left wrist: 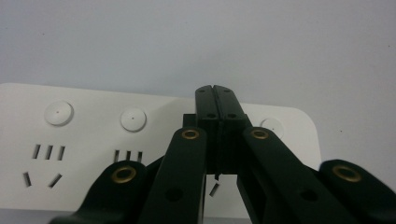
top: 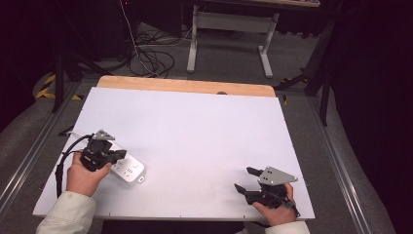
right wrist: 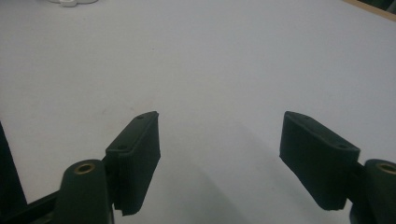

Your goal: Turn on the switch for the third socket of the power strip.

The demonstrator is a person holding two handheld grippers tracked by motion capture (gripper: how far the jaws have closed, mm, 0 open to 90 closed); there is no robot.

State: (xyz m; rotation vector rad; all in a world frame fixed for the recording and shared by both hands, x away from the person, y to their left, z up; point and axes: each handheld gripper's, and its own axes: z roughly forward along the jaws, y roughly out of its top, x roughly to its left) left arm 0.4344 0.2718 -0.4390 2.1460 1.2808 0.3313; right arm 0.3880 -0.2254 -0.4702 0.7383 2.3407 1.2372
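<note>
- High view: a flat white board (top: 195, 131) covers the table, matte and smooth, with a strip of pale wood (top: 185, 86) showing along its far edge.
- A white plastic power strip (top: 130, 170), a rounded-corner slab with small round buttons and socket slots on top, lies near the board's front-left corner, set at a slant to the front edge.
- The left gripper (top: 117, 155), black with a grey three-cornered plate on top, sits in the person's left hand (top: 84, 176) over the near end of the power strip; a black cable trails from it toward the left edge.
- The right gripper (top: 247, 179) rests near the front-right corner in the right hand (top: 274, 210), its black jaws spread wide with nothing between them.
- Left gripper view: the two black jaws stand pressed flat together, pads meeting along a thin seam, with nothing caught between; the tips lie over the strip's glossy white face, between a round button (left wrist: 133, 119) and another (left wrist: 271, 125). Whether the tips touch the plastic cannot be told.
- Slotted sockets (left wrist: 45, 163) show at the left of the strip.
- Right gripper view: ribbed, rubbery black pads (right wrist: 137, 158) stand far apart over bare white board, brass-ringed pivots at their bases.
</note>
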